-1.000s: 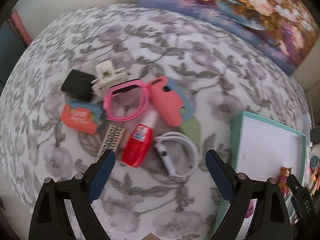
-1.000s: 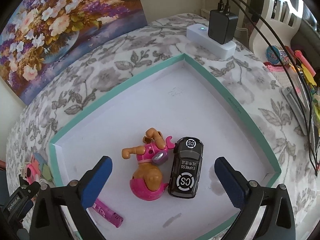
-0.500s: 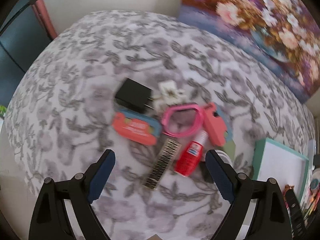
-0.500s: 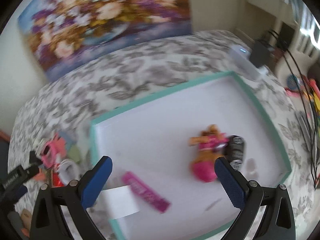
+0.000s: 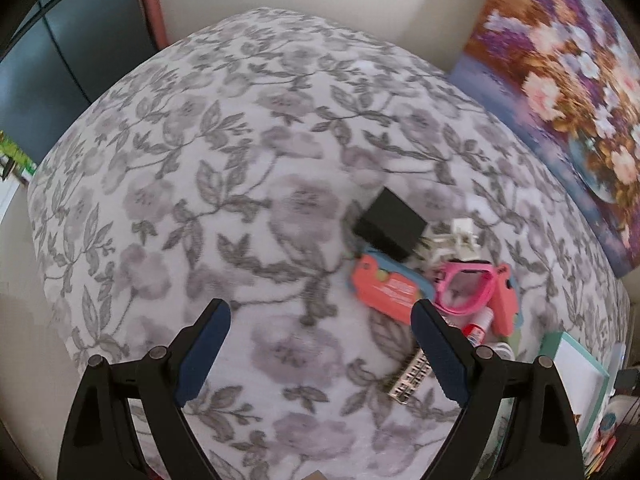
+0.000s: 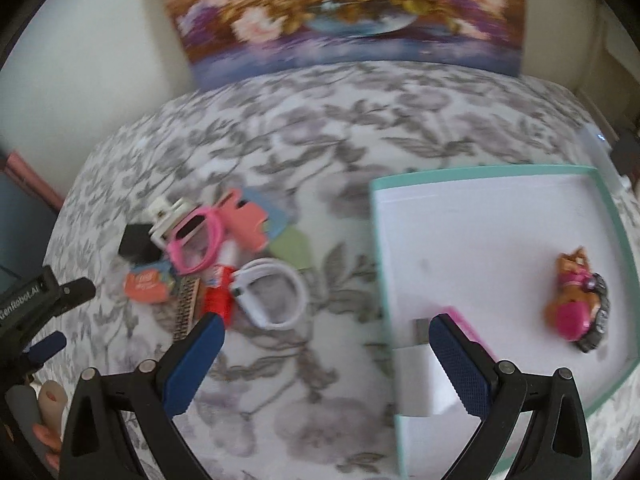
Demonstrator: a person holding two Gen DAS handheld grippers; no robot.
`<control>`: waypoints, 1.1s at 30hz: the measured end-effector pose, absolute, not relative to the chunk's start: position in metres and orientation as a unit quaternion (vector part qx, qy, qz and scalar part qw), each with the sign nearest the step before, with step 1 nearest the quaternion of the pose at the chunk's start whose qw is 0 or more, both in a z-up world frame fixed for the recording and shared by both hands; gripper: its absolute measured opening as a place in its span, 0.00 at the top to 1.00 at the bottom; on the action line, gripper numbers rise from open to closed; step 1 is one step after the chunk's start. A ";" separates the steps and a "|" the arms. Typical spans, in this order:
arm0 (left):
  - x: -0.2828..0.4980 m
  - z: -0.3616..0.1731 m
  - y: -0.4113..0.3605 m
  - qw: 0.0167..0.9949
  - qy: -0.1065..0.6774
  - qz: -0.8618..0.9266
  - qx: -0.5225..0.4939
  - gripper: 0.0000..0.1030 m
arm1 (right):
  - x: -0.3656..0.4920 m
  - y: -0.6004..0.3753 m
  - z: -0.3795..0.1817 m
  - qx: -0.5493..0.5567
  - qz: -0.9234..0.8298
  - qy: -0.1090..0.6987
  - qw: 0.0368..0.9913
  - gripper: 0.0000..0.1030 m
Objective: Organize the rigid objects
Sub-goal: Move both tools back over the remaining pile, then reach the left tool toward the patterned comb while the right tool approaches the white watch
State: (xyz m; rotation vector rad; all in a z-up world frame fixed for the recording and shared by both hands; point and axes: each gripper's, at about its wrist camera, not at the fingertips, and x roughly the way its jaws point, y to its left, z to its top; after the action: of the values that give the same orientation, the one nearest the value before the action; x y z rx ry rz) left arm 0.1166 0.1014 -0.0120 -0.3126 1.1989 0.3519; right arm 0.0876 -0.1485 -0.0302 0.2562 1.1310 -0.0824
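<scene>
Pink goggles lie tangled in the pile left of the tray, both grippers wide open and empty, so a careless grab could drag neighbours along.

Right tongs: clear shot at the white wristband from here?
Probably yes. The right tongs are open and empty, and the white wristband lies uncovered at the pile's near edge, though the red bottle touches its left side.

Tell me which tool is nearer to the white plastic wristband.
Right. The right tool hovers open just below the white plastic wristband; the left tool hovers open farther left, over bare floral cloth.
</scene>
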 end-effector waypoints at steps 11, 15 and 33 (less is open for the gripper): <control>0.125 -0.049 0.100 0.772 0.599 0.146 -0.157 0.11 | 0.102 -0.126 -0.061 0.134 -0.002 0.549 0.825 0.00; 0.127 -0.056 0.092 0.768 0.607 0.136 -0.152 0.11 | 0.109 -0.132 -0.067 0.151 -0.005 0.548 0.823 0.02; 0.131 -0.068 0.078 0.759 0.621 0.117 -0.157 0.11 | 0.122 -0.129 -0.065 0.126 0.013 0.537 0.834 0.34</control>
State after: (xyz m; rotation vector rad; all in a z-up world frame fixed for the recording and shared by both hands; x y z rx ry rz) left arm 0.1307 0.0779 -0.0677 -0.3410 1.3528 0.2551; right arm 0.1215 -0.1285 -0.0648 0.2673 1.1383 0.0274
